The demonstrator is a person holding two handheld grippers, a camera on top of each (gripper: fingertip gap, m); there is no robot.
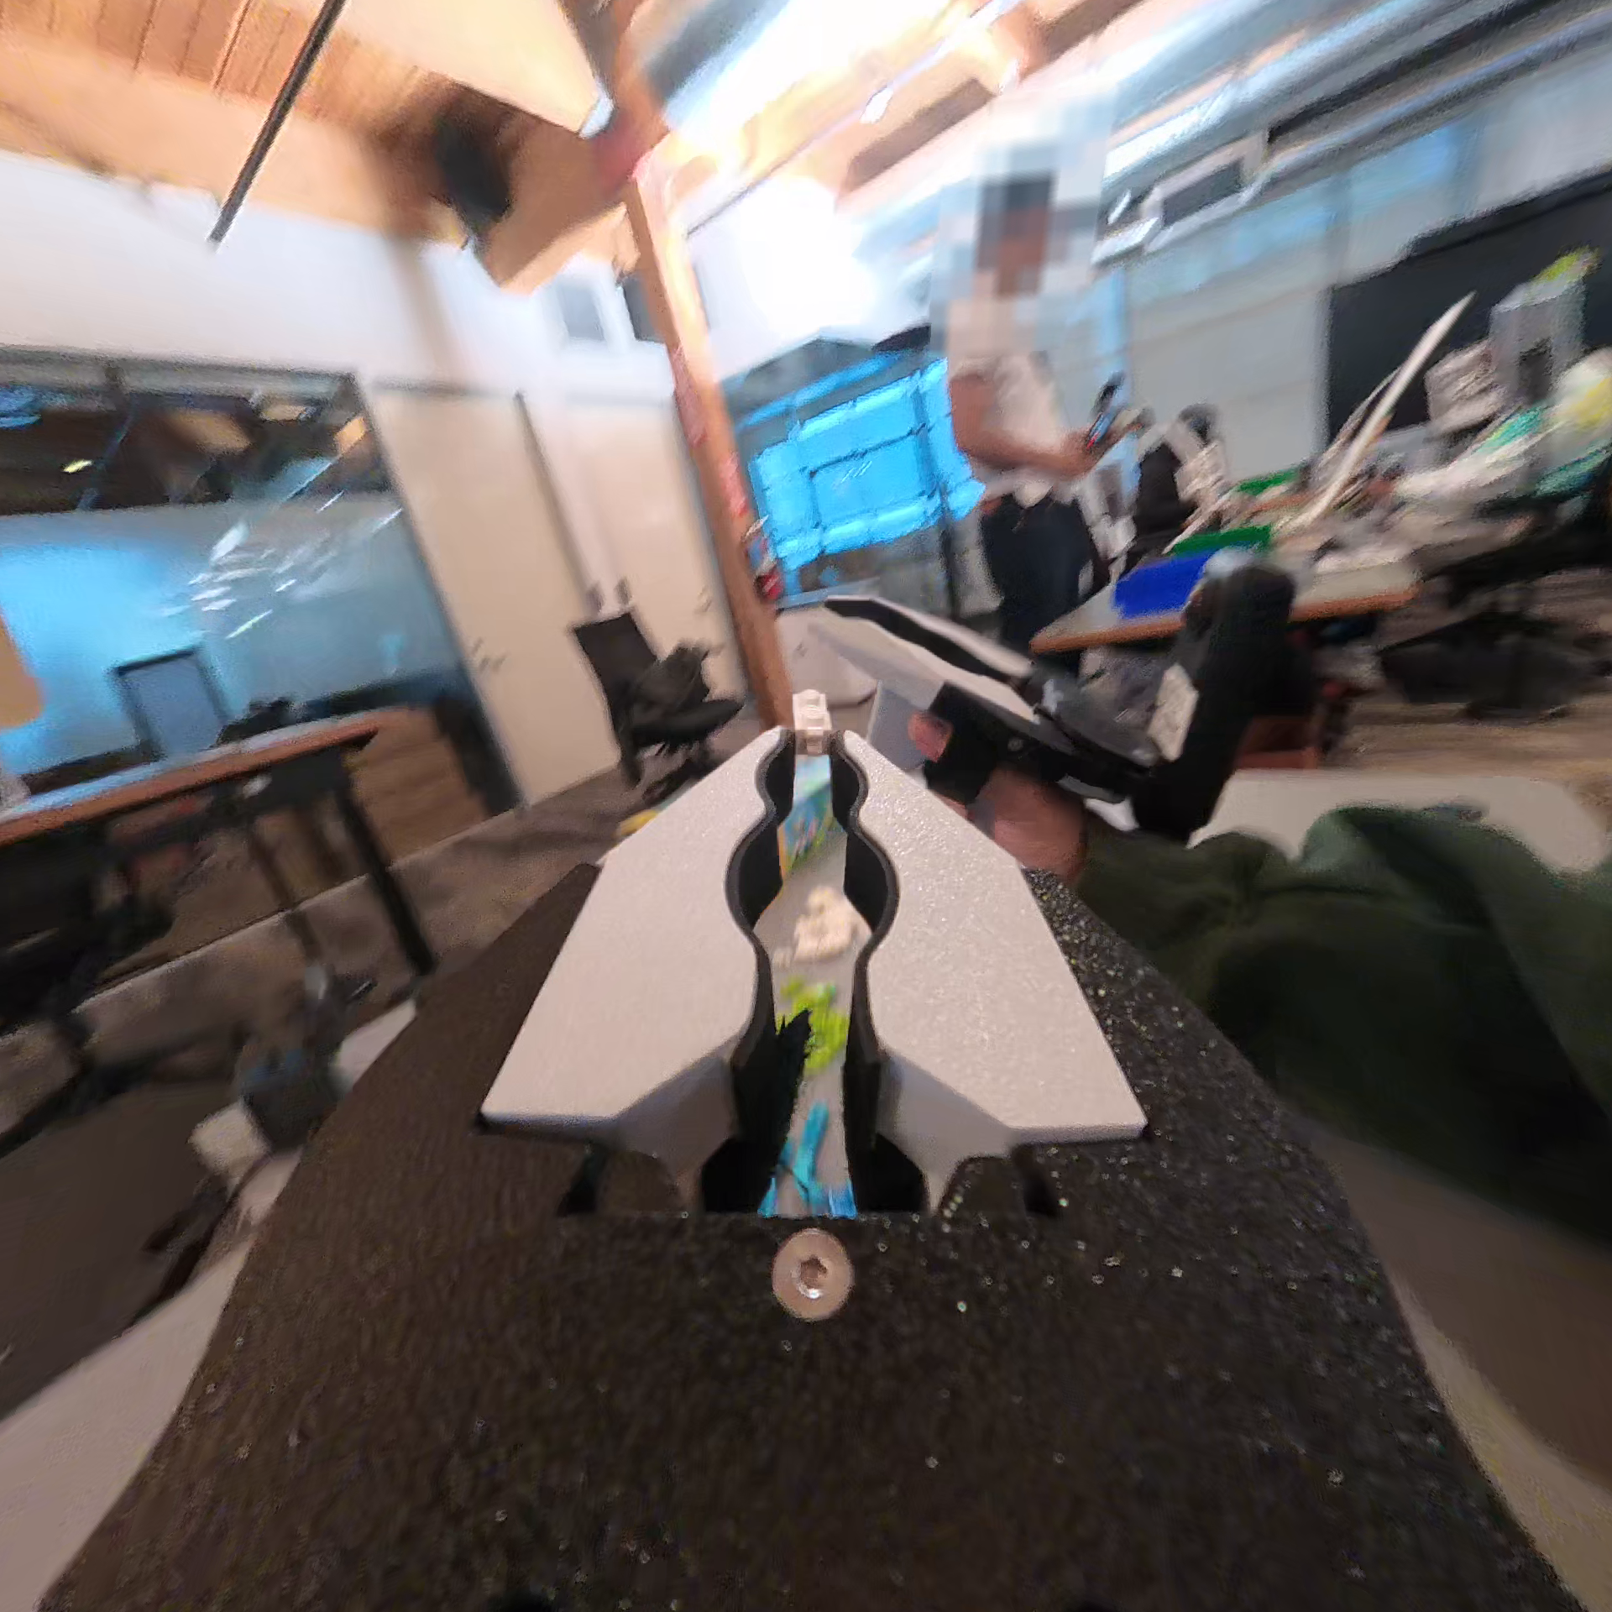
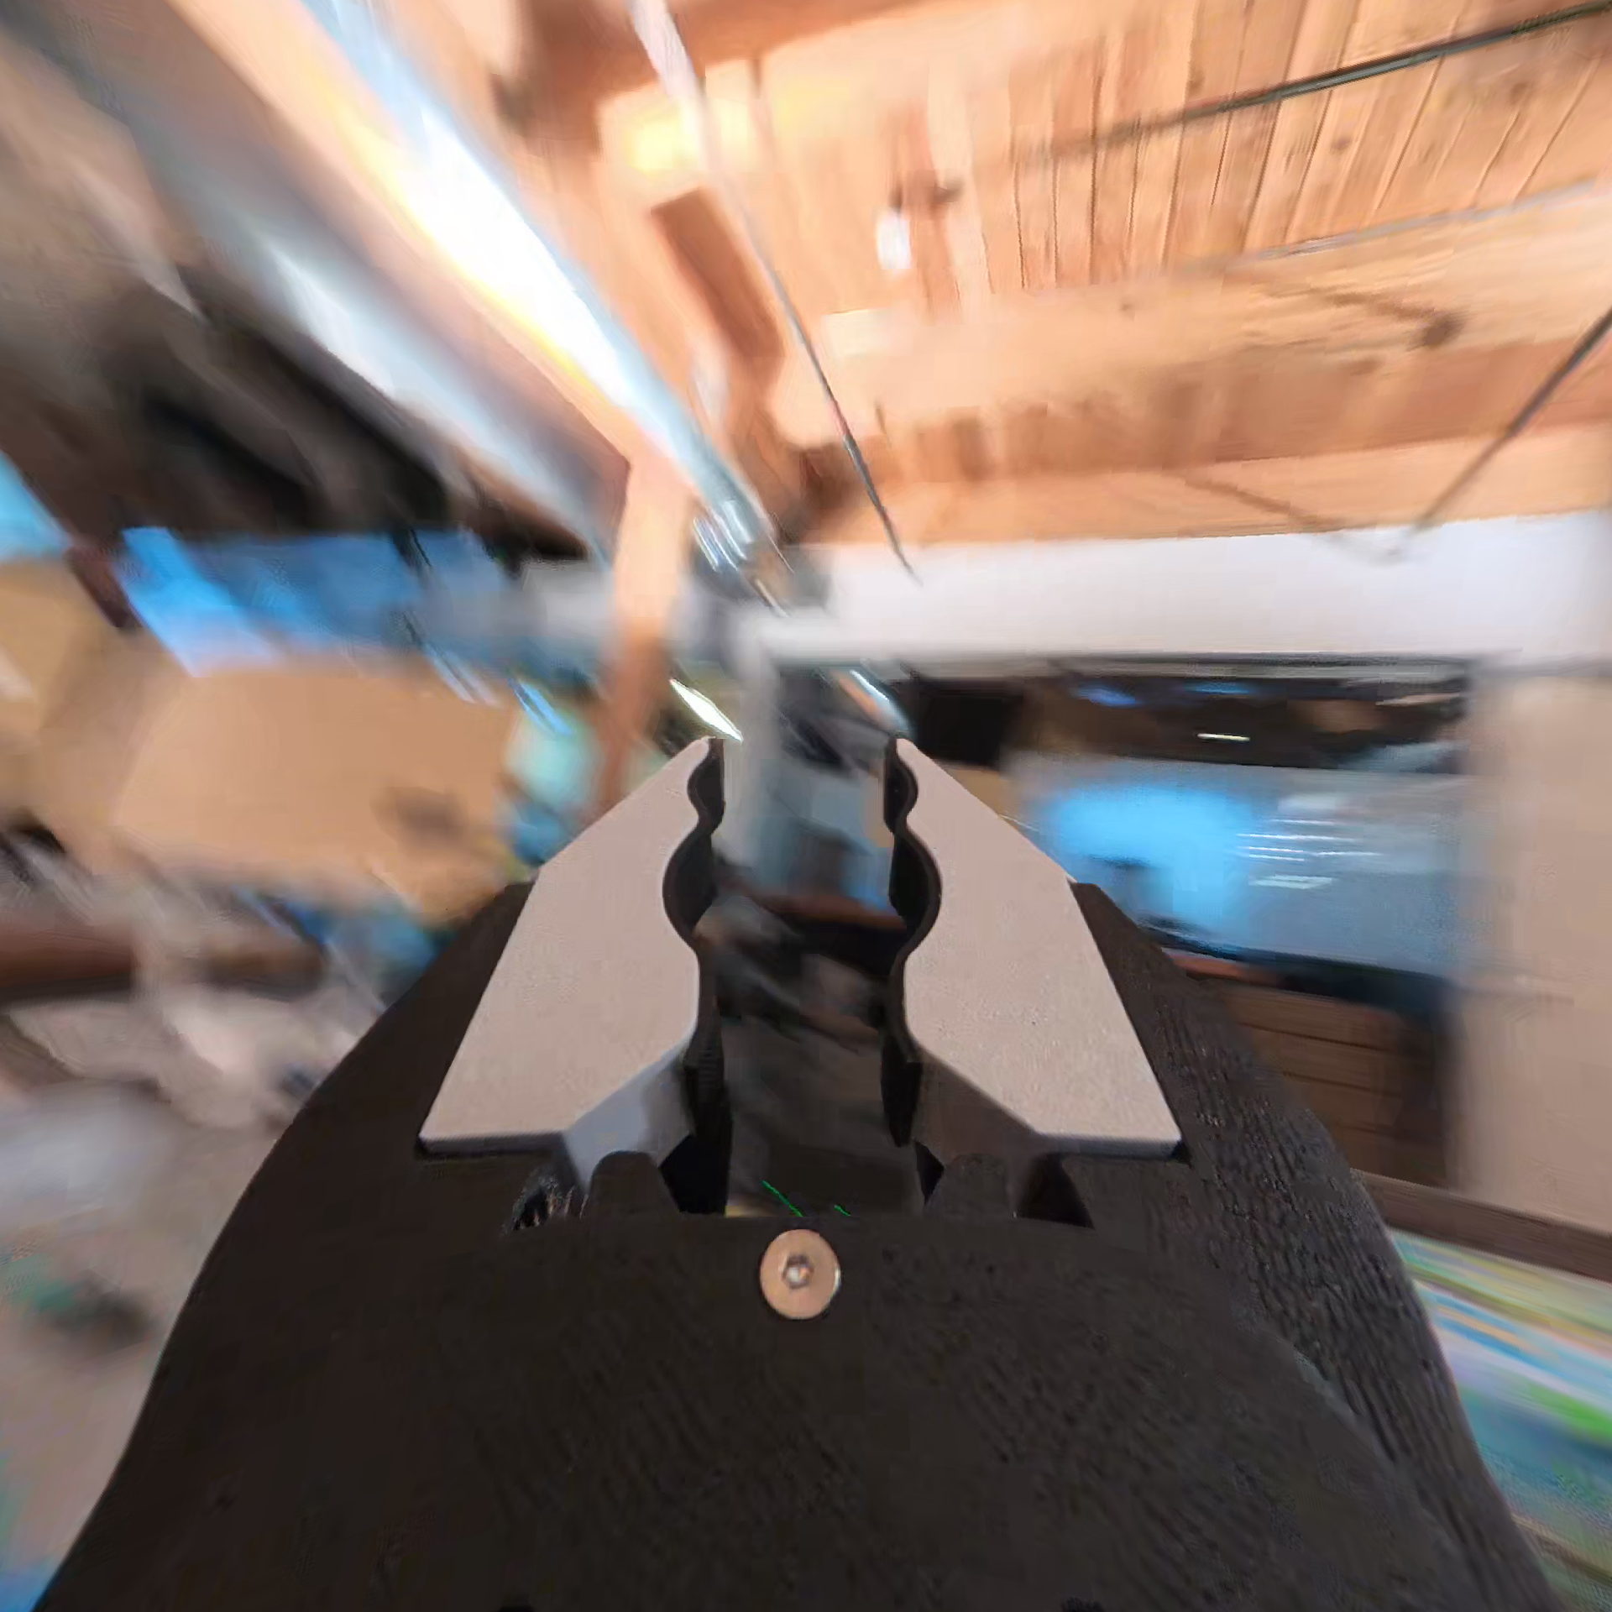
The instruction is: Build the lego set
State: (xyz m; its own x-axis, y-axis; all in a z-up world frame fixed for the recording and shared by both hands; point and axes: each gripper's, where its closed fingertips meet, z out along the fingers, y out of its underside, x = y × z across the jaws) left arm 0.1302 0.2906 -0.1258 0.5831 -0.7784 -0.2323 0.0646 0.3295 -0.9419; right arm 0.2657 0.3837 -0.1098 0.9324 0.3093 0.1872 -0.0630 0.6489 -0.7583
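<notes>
My left gripper (image 1: 810, 738) is shut on a small white lego piece (image 1: 810, 720) pinched at its fingertips, held up in the air and pointing across the room. Through the gap between its fingers I see loose lego pieces on the table below: white ones (image 1: 820, 933), lime green ones (image 1: 816, 1016) and light blue ones (image 1: 811, 1160). The right gripper (image 1: 881, 632) shows to the right in the left wrist view, held by a gloved hand (image 1: 968, 759), raised and tilted. In its own blurred view my right gripper (image 2: 802, 750) is open and empty, pointing toward the ceiling.
A green sleeve (image 1: 1361, 951) fills the right side. A colourful box (image 1: 807, 824) stands on the table beyond the loose pieces. A person (image 1: 1021, 488) stands farther off by a cluttered desk (image 1: 1308, 576). Another desk (image 1: 174, 776) and an office chair (image 1: 672, 698) stand at the left.
</notes>
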